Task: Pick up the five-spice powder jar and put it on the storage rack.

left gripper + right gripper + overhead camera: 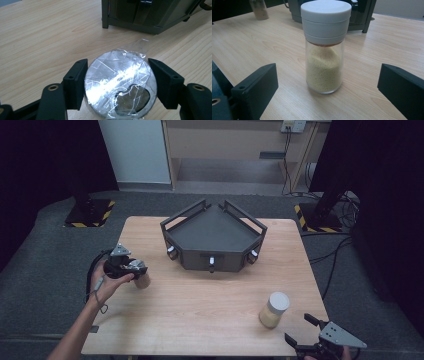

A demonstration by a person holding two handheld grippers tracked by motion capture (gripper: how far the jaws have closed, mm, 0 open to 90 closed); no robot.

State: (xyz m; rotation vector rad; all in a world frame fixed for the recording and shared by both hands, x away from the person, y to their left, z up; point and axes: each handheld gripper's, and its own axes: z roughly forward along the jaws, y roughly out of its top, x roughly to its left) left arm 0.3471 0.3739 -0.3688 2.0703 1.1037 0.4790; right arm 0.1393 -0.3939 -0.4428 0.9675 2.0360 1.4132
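A small jar [142, 279] of tan grains stands on the left of the wooden table [200, 305]. Its silver lid [120, 87] is wrapped in clear film. My left gripper [131, 268] comes from above, and its black jaws sit against both sides of the lid, shut on the jar [117, 65]. A taller clear jar [274, 310] with a white cap and yellow grains [325, 47] stands at the front right. My right gripper [300, 329] is low behind it near the table's front edge. Its jaws stand wide open [325, 82] and apart from the glass.
A dark angular tray [214, 237] with raised rails and small knobs stands at the table's back middle. Its corner [150, 17] is close beyond the left jar. The left jar [259, 9] appears far off in the right gripper view. Dark floor surrounds the table.
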